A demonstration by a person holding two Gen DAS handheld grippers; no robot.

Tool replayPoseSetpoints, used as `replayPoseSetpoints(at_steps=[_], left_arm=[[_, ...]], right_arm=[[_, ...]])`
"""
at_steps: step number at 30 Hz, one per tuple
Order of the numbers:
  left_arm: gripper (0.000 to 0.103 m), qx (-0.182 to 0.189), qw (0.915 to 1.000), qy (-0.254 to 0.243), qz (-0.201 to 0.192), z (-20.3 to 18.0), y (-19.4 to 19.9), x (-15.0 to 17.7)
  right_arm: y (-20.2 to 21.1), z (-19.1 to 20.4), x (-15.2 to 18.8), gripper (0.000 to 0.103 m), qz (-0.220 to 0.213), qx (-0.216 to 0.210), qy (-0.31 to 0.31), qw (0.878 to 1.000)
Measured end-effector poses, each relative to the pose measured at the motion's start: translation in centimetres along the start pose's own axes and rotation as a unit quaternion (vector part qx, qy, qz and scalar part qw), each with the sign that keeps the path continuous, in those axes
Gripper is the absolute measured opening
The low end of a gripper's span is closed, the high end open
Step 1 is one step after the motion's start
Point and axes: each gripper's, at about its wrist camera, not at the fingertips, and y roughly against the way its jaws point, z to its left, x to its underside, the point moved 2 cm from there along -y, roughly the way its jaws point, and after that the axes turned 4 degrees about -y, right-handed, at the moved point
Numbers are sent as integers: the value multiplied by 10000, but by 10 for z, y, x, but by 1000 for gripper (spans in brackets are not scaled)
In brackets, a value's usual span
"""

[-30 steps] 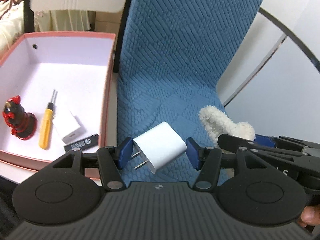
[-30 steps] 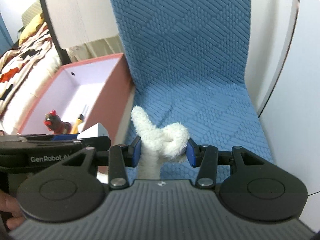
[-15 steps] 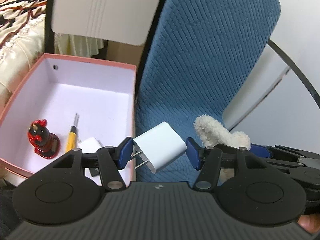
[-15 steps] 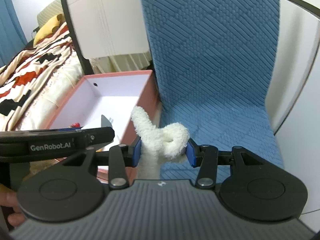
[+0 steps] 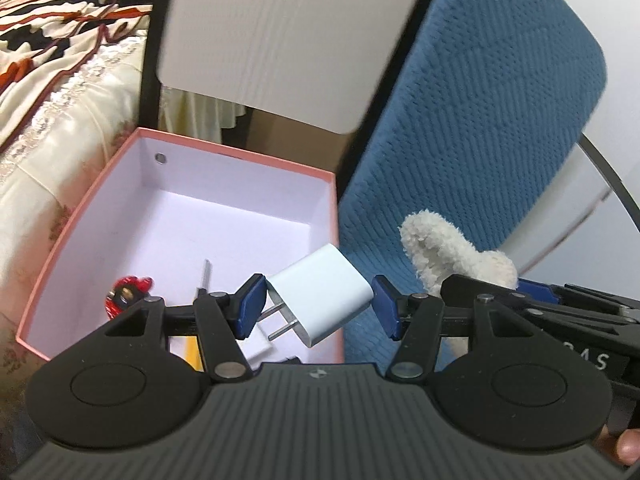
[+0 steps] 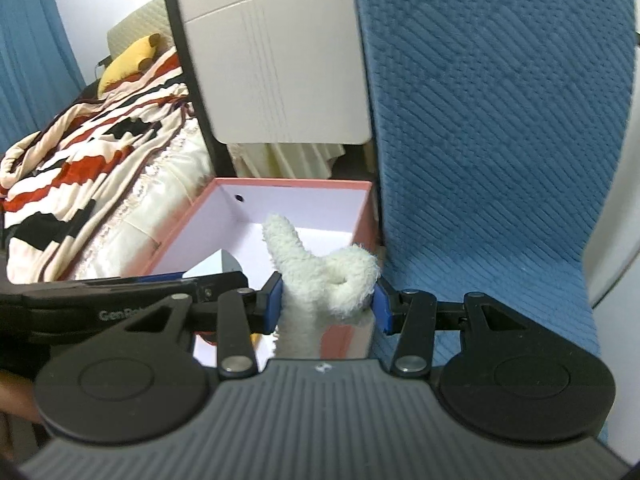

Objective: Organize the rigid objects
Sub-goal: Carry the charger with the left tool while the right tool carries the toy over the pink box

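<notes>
My left gripper (image 5: 318,306) is shut on a white plug charger (image 5: 324,294), its two prongs pointing left, held in the air over the right wall of a pink box (image 5: 100,196). In the box lie a red figurine (image 5: 124,294), a yellow-handled screwdriver (image 5: 204,280) and another white charger (image 5: 256,350), all partly hidden by the gripper. My right gripper (image 6: 328,300) is shut on a fluffy white plush toy (image 6: 320,276), held above the box's near right corner (image 6: 364,216). The plush also shows in the left wrist view (image 5: 448,252).
A blue textured chair (image 5: 460,140) stands right of the box. A white panel with a black frame (image 6: 276,60) stands behind the box. A bed with a striped blanket (image 6: 80,160) lies at the left.
Both grippers have risen and moved left, from over the blue chair seat to over the pink box, each keeping its hold on its object.
</notes>
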Motion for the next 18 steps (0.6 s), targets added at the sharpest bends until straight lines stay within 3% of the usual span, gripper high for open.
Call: replayPoseSetpoints(at_steps=[10, 18], left_arm=[[64, -195, 9996, 203, -34, 50, -21, -26], [64, -387, 9982, 394, 241, 90, -66, -29]], right_arm=[[-46, 28, -22, 49, 114, -145, 119, 9998], [-104, 39, -21, 49, 488, -93, 255, 9984]])
